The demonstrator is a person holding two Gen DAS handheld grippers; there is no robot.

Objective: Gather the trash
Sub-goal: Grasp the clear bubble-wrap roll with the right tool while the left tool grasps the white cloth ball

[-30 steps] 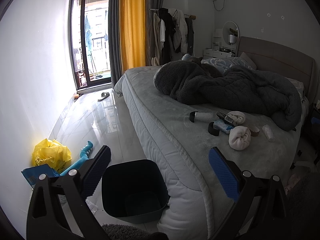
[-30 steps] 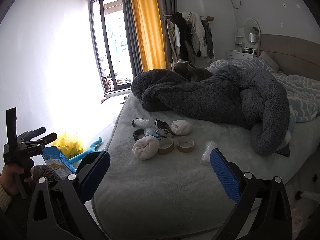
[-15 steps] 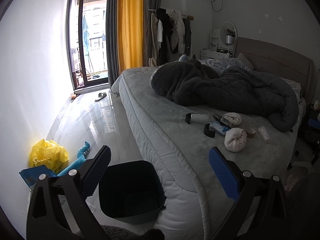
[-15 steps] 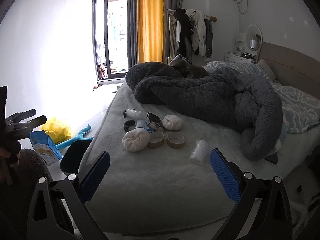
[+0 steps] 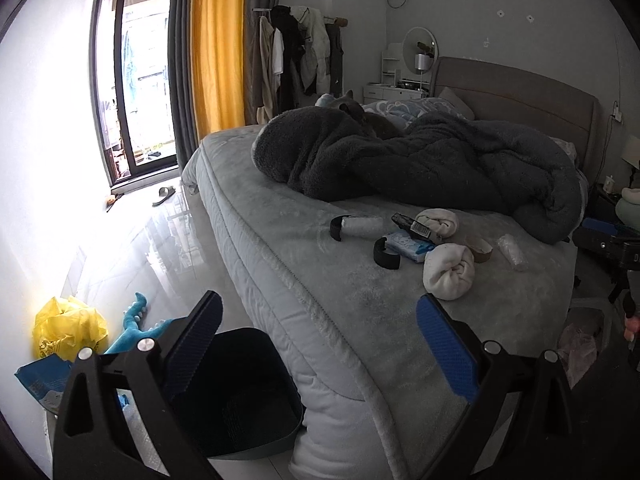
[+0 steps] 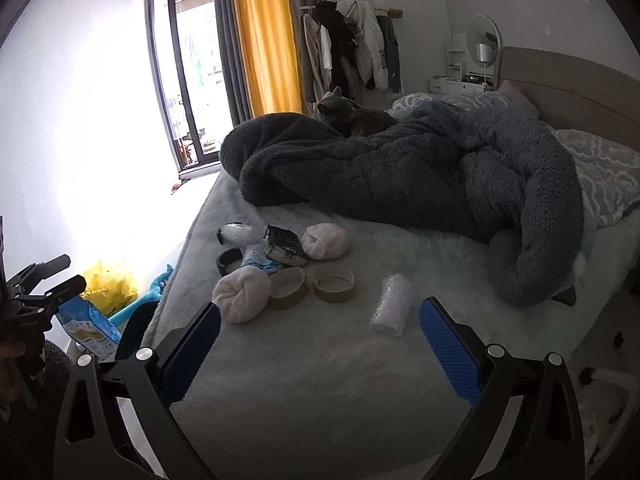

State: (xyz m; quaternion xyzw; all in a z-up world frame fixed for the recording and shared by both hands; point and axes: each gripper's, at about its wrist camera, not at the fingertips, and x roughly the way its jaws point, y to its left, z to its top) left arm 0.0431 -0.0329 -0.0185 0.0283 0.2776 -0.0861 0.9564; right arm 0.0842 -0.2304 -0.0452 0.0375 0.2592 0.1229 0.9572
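A bedroom with a grey-covered bed (image 6: 304,380). Near its foot edge lies the trash: a plastic-wrapped roll (image 6: 392,305), two cardboard tape rings (image 6: 334,283) and white balled cloths (image 6: 241,297). A dark bin (image 5: 240,396) stands on the floor against the bed's corner. The left gripper (image 5: 320,344) and right gripper (image 6: 320,350) both gape, empty.

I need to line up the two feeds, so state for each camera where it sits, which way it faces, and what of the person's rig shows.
Left wrist: on the left gripper by the bed's foot corner, facing along the bed over the dark bin; open blue fingers show.
Right wrist: on the right gripper above the bed's foot, facing the trash pile; open fingers show, the left gripper at the left edge.
Shared: rolled white cloth, grey blanket, yellow curtain.
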